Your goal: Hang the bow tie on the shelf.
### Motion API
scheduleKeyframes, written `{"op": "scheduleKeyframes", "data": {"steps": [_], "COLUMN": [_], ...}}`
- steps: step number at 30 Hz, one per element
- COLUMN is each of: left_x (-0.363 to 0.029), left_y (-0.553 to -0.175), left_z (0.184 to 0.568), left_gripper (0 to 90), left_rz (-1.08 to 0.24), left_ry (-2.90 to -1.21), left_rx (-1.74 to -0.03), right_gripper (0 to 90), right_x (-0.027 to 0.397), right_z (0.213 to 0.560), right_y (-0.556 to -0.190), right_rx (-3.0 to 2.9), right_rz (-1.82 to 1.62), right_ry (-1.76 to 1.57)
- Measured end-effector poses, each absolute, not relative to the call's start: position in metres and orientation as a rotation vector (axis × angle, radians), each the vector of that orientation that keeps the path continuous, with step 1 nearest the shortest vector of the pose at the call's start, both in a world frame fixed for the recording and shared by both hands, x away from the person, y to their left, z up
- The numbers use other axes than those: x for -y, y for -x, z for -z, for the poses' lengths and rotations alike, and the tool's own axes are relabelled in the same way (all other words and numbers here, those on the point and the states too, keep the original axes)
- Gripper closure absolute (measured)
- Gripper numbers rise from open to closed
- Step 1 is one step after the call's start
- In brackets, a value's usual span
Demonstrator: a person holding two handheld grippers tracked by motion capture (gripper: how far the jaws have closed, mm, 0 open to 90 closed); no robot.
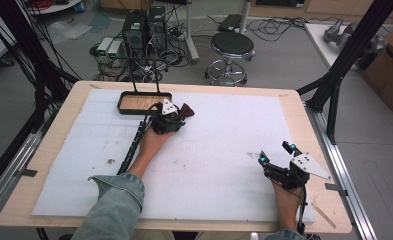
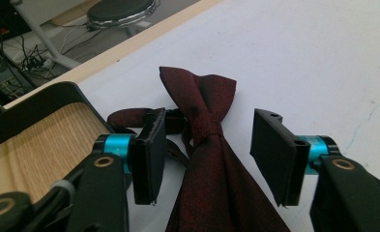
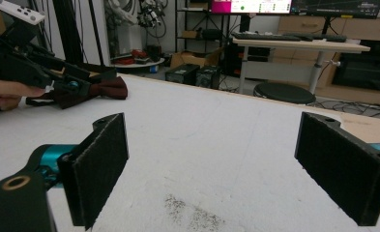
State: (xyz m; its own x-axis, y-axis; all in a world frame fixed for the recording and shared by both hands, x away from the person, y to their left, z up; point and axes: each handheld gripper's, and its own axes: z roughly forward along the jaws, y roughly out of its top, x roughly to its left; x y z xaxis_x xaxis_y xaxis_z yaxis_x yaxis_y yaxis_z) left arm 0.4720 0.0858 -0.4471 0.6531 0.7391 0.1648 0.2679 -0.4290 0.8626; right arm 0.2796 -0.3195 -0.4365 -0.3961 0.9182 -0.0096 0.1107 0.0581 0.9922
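Note:
A dark red bow tie (image 1: 186, 111) lies on the white mat (image 1: 219, 145), just right of a black-rimmed wooden tray (image 1: 121, 107). My left gripper (image 1: 179, 118) sits low over the bow tie. In the left gripper view the bow tie's knot (image 2: 207, 126) lies between the two pads, with a gap on each side, so the left gripper (image 2: 207, 154) is open around it. The tray wall (image 2: 42, 104) is at its left. My right gripper (image 1: 276, 153) rests open near the front right of the mat, nothing between its jaws (image 3: 226, 164). From there the bow tie (image 3: 100, 91) shows far left.
A thin black wire handle (image 1: 145, 75) rises from the tray's far side. Beyond the table stand a round stool (image 1: 232, 46) and computer boxes (image 1: 144, 30) with cables. Black frame posts (image 1: 349, 55) flank the right edge. Grey smudges (image 3: 192, 215) mark the mat.

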Motion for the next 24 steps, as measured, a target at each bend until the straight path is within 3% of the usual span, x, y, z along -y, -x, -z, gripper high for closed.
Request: {"op": "scheduleKeyframes", "data": {"steps": [12,24], "left_x": [-0.0855,-0.087], "left_y": [-0.4727,-0.4723], "left_z": [0.4481,0.4472], "left_gripper": [58.6,76.6], "left_rz": [-0.671,-0.632], "left_ry": [-2.023,-2.052], "left_rx": [-0.823,-0.775], "right_gripper": [10.8,10.8], "right_x": [0.3196,0.3195], "right_z": [0.4365,0.4366], "right_y": [-0.2795,-0.2794], "right_rx": [-1.615,-1.616], "right_rz": [-1.415,-1.416], "right_ry": [-1.053,-1.057]}}
